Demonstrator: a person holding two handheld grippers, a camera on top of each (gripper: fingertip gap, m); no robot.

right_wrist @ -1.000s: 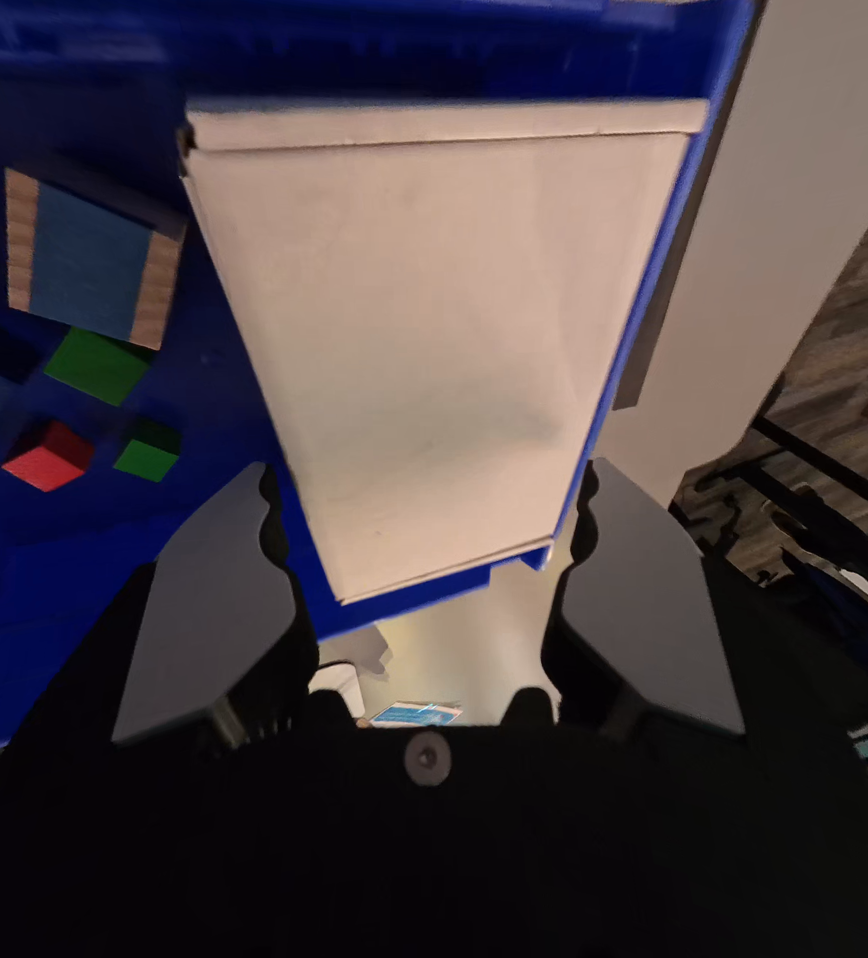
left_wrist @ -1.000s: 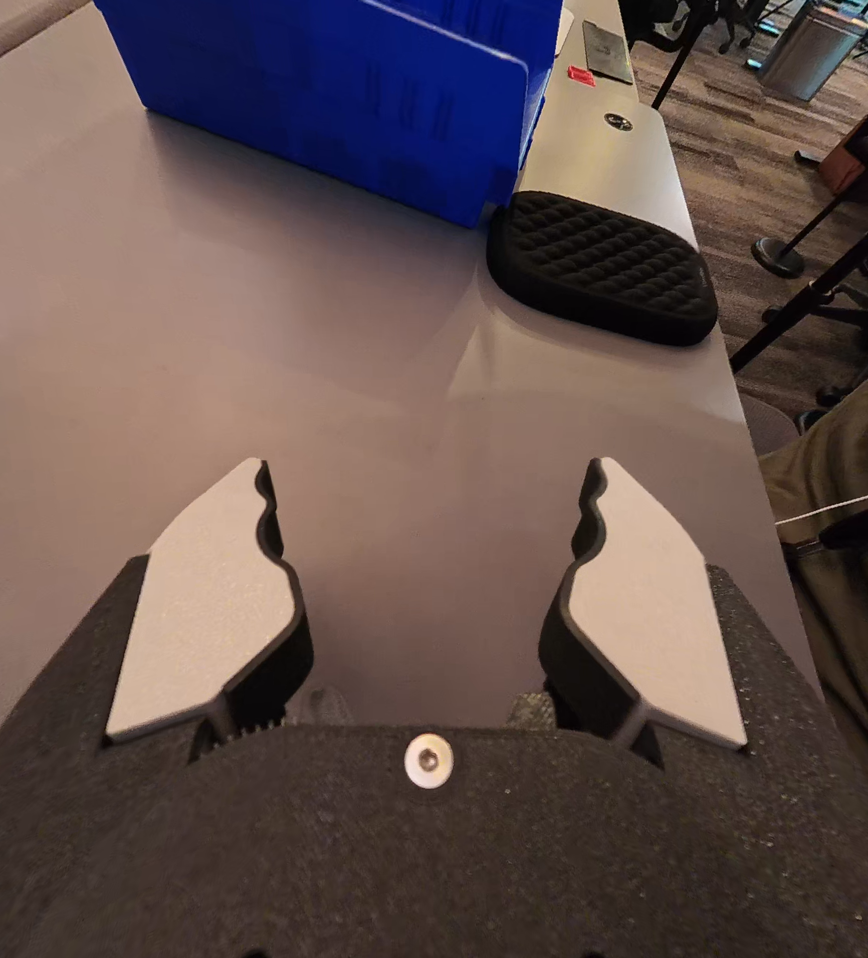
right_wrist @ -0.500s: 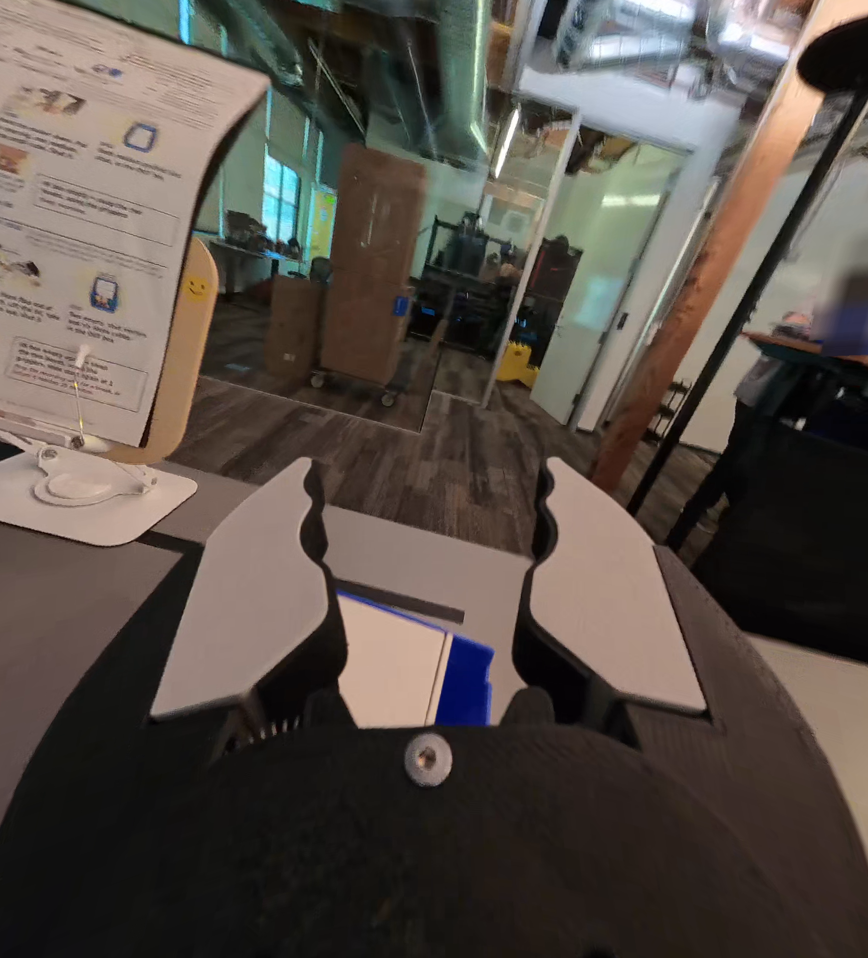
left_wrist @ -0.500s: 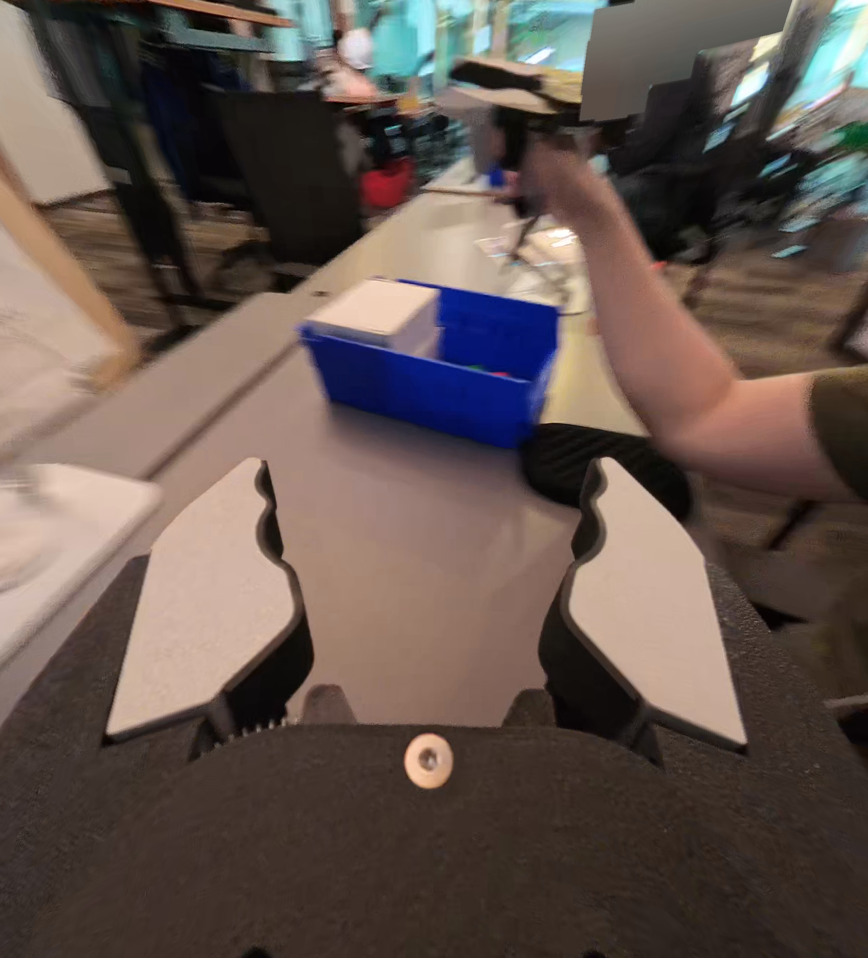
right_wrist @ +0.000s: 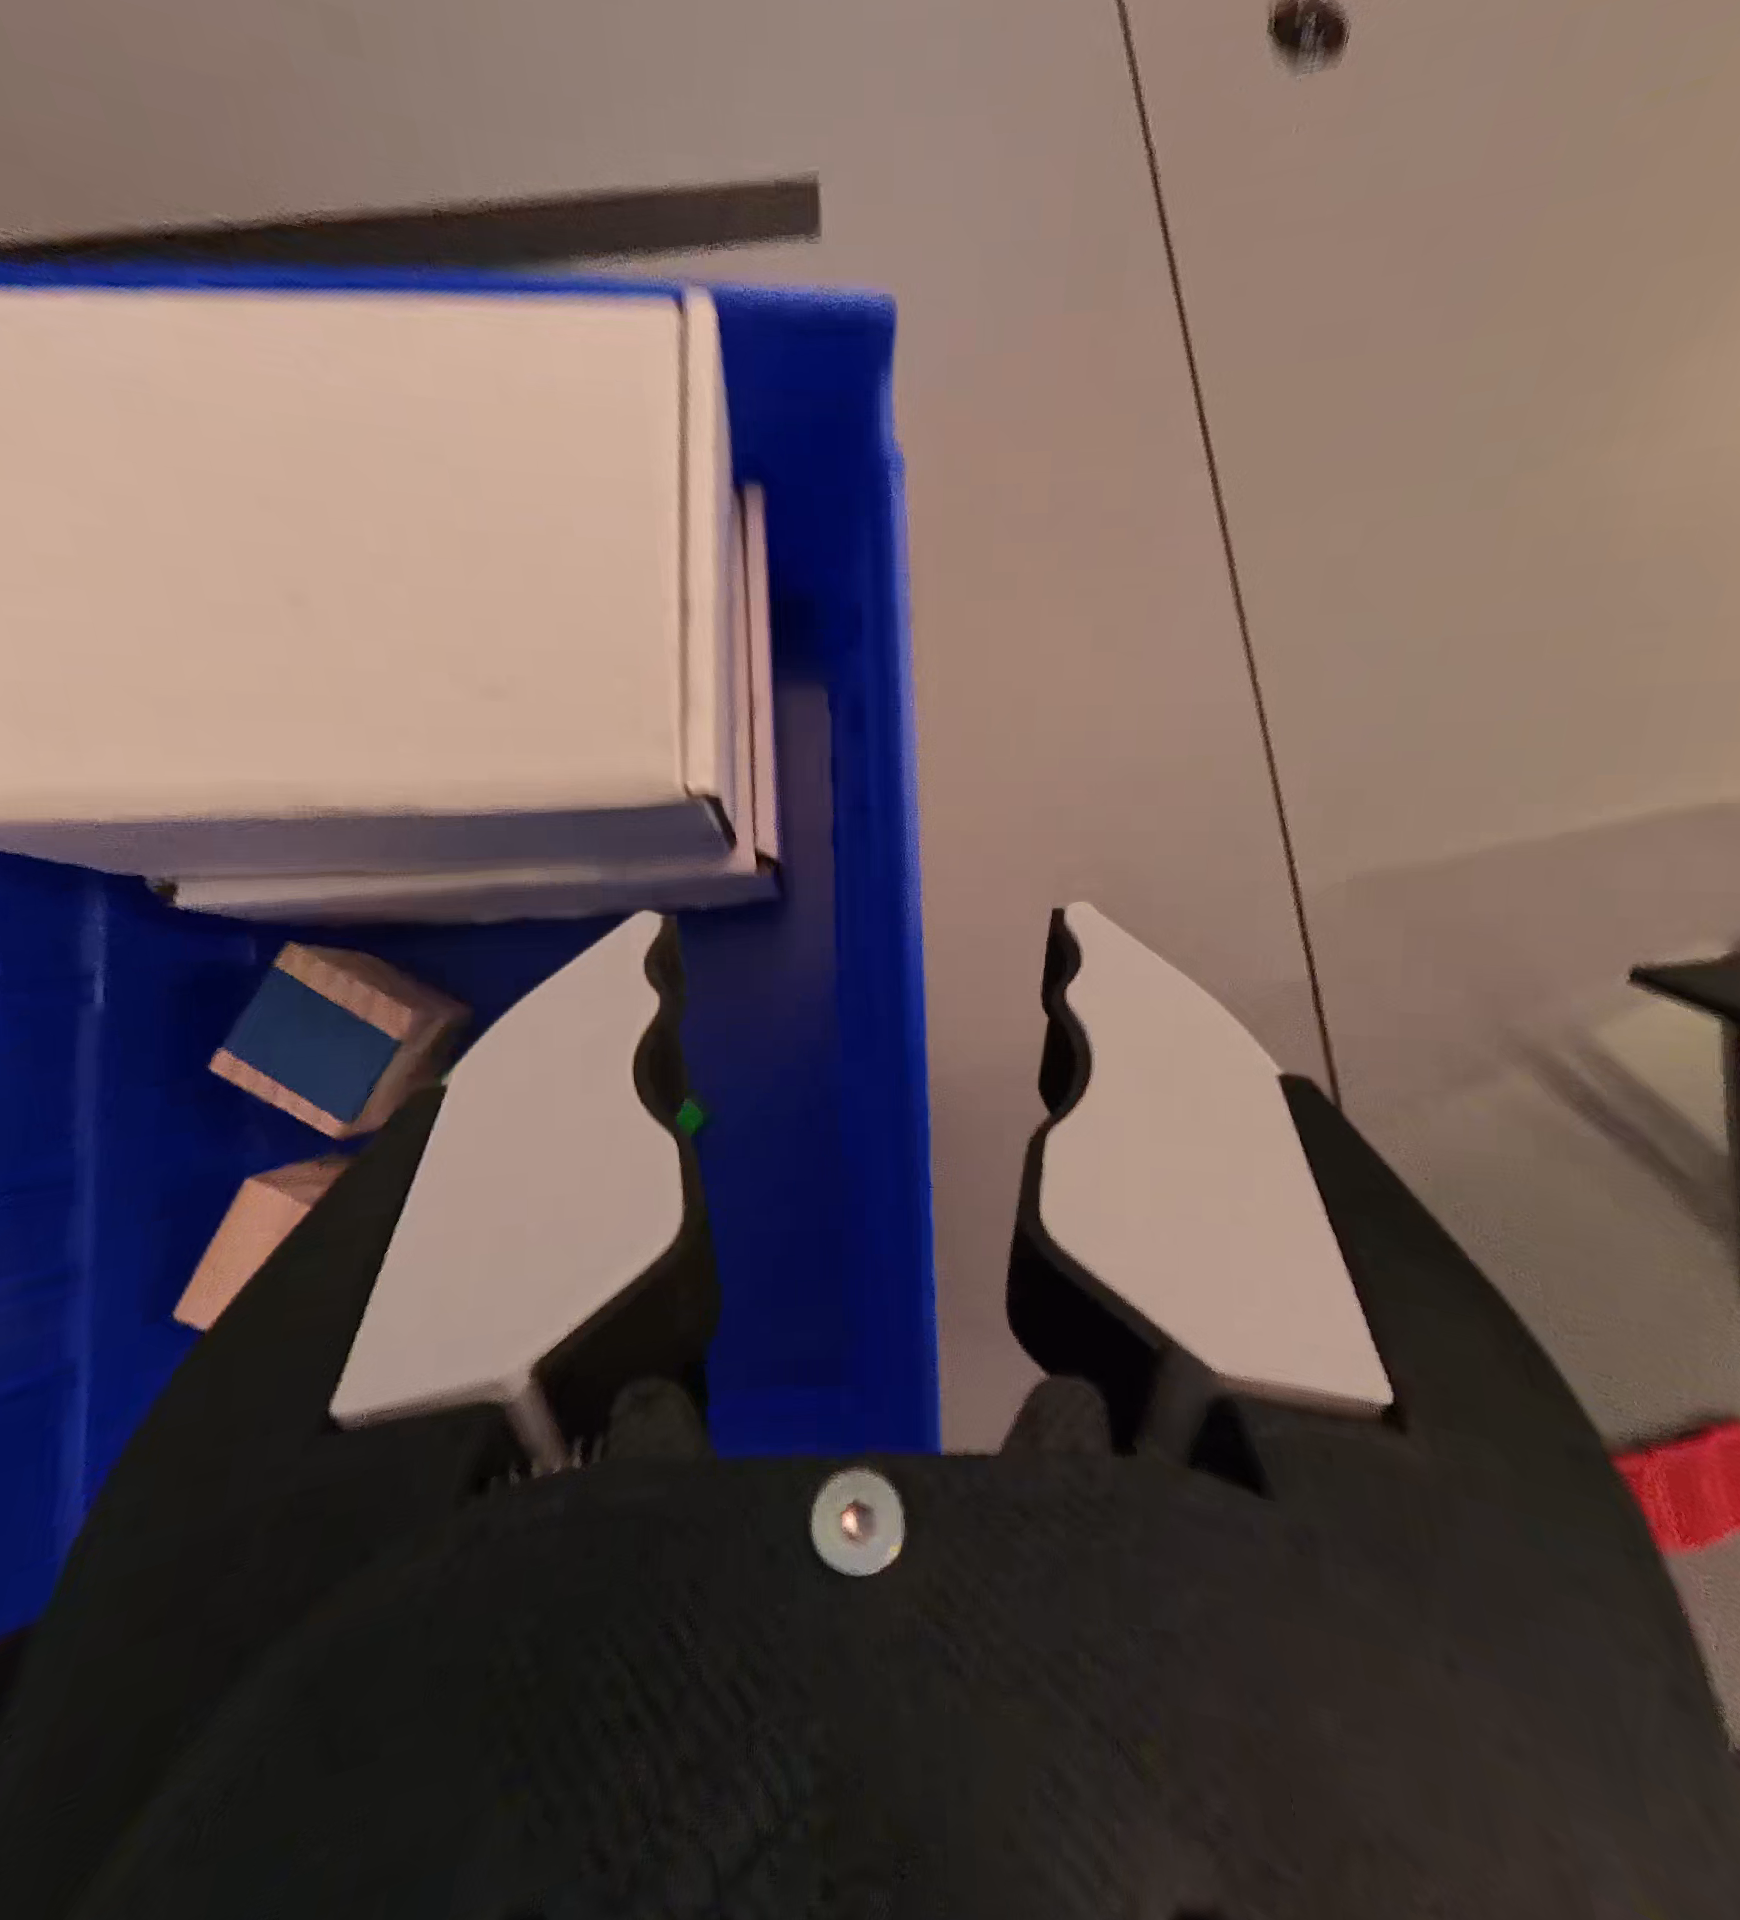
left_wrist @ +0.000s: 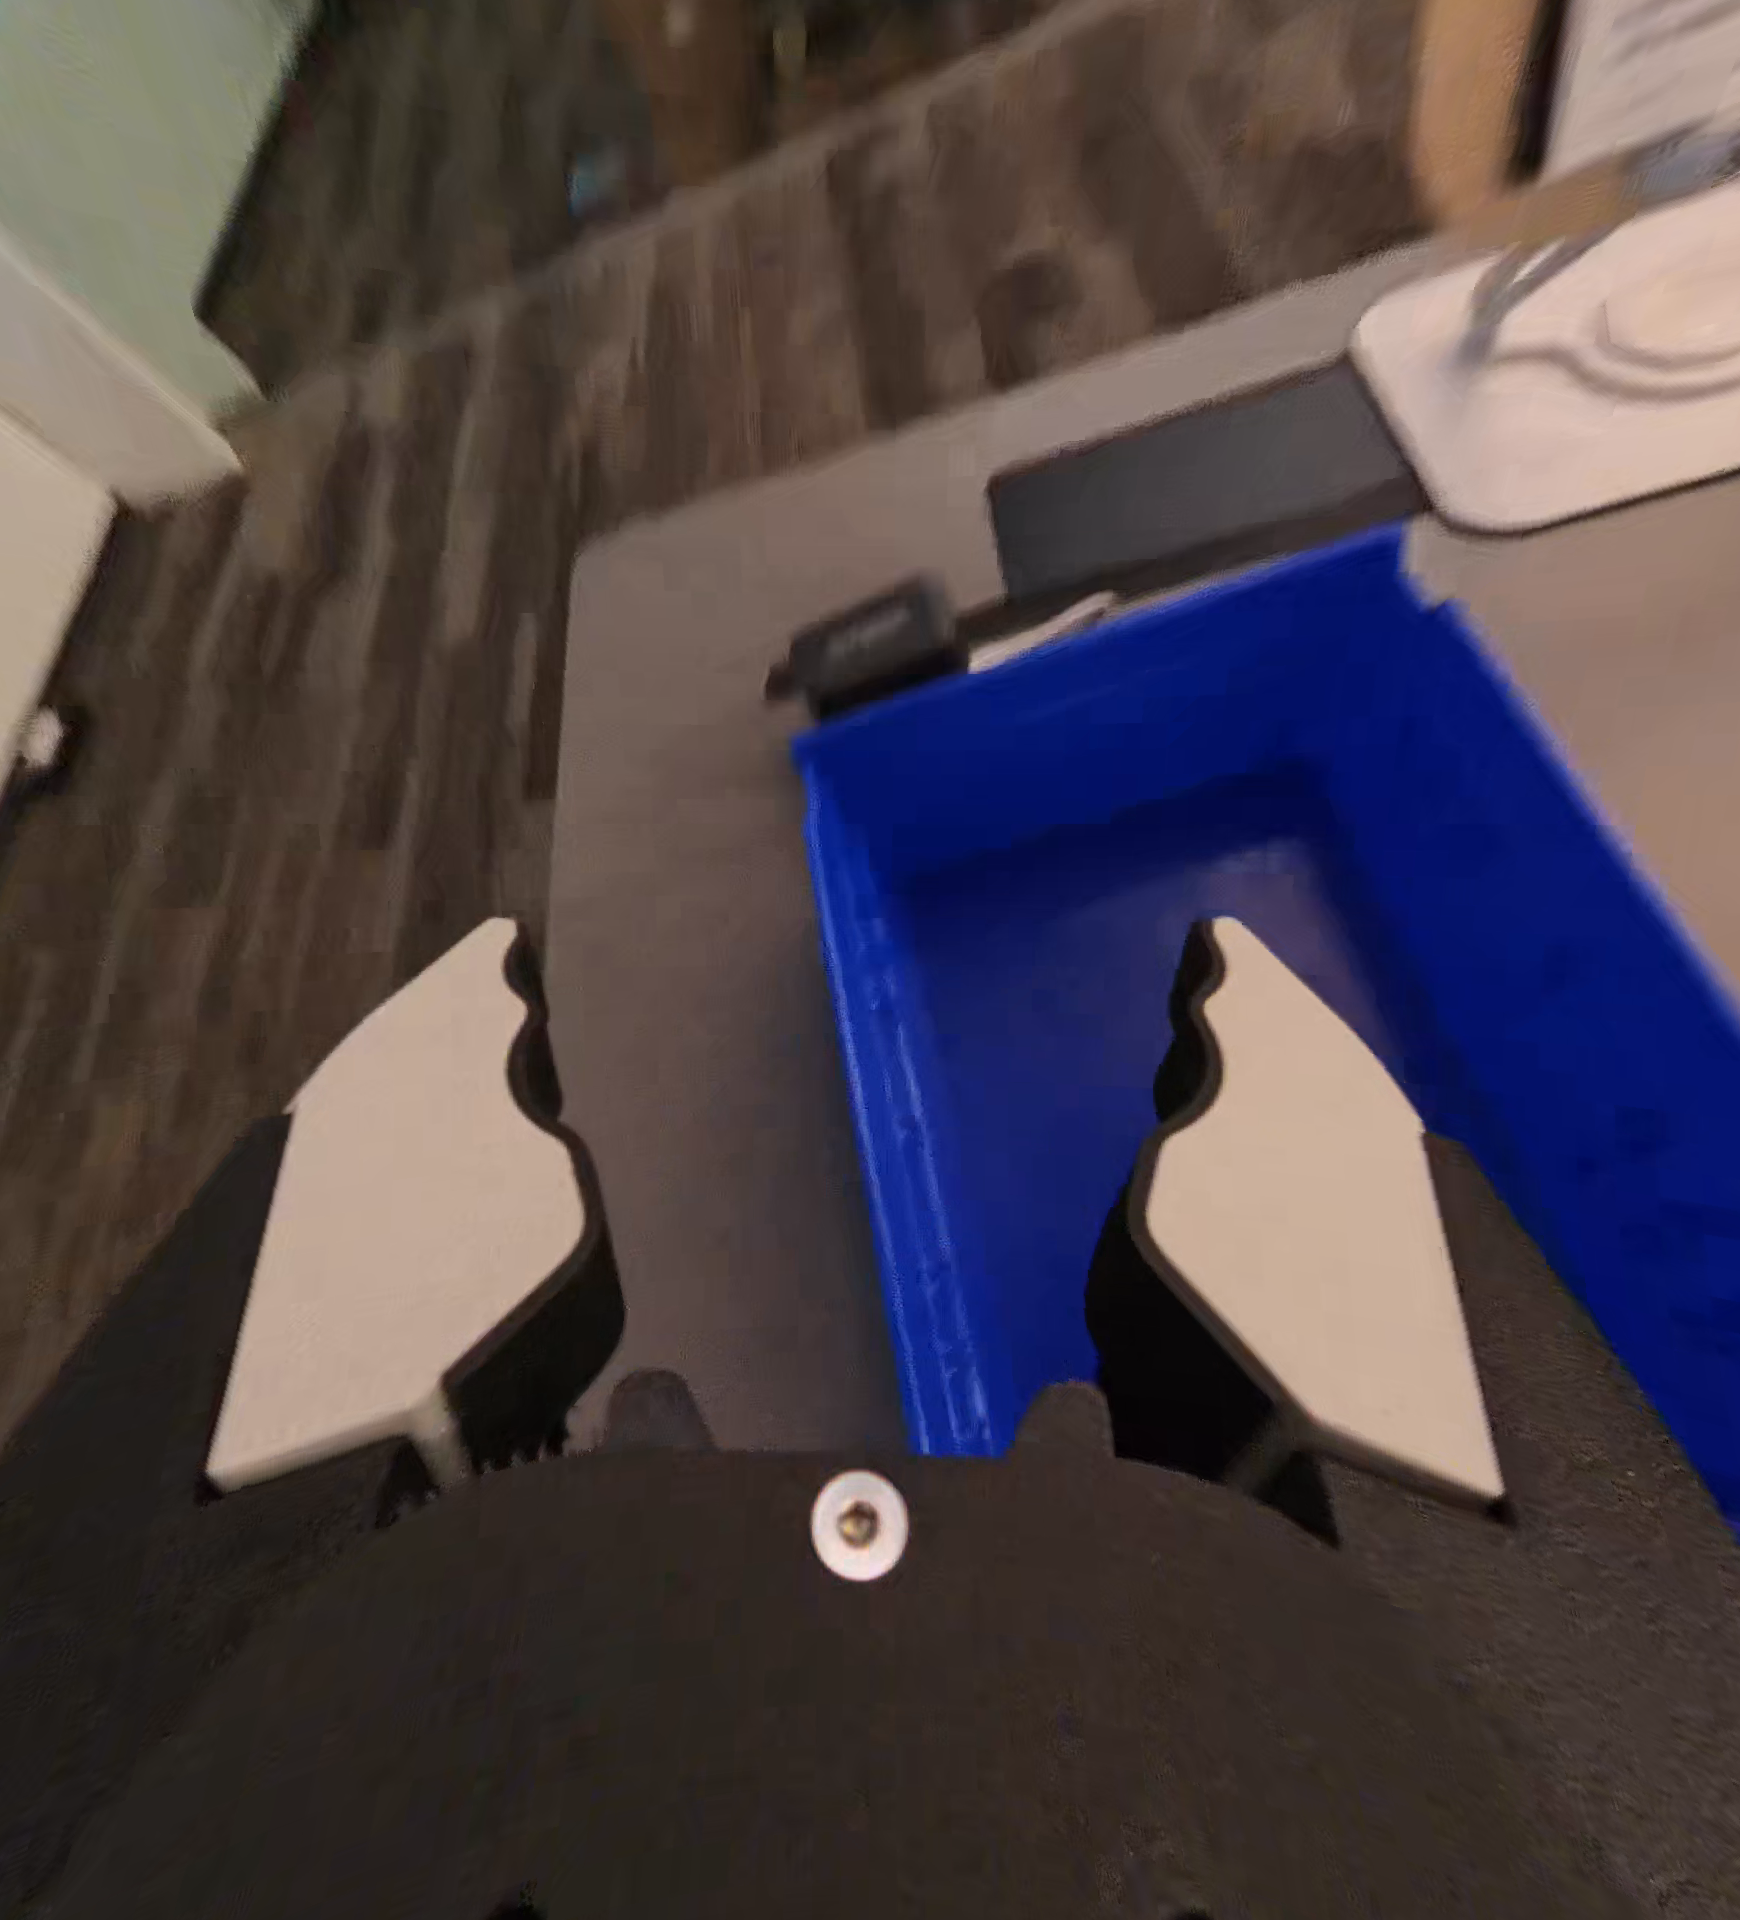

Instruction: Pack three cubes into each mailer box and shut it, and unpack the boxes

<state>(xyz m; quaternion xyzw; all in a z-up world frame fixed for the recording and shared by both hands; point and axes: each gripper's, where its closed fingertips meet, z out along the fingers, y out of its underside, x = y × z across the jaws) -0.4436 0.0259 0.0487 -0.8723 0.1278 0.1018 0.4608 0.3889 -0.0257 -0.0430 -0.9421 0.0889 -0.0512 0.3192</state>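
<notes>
In the right wrist view a shut white mailer box (right_wrist: 305, 561) lies in a blue bin (right_wrist: 855, 831), with a second white box edge under it. A wooden cube with a blue face (right_wrist: 331, 1039), a plain wooden cube (right_wrist: 248, 1236) and a speck of green (right_wrist: 689, 1119) lie on the bin floor below the box. My right gripper (right_wrist: 861, 925) is open and empty above the bin's right wall. In the left wrist view my left gripper (left_wrist: 861, 930) is open and empty above the left wall of a blue bin (left_wrist: 1105, 883) whose visible part holds nothing.
Both bins stand on a grey table (left_wrist: 679, 935). In the left wrist view a black flat device (left_wrist: 1188, 499), a small black object (left_wrist: 866, 644) and a white stand base (left_wrist: 1614, 374) lie beyond the bin; wood floor lies past the table's edge. A red block (right_wrist: 1702, 1481) sits at right. Across from one pair of fingers to the other is roughly 85 cm. My right gripper's tips are some 15 cm from the plain wooden cube (right_wrist: 248, 1236).
Both grippers swung sharply: from level views of the room half a second ago to looking down on the blue bins. The right gripper's jaws stand slightly wider than then; the left stays open.
</notes>
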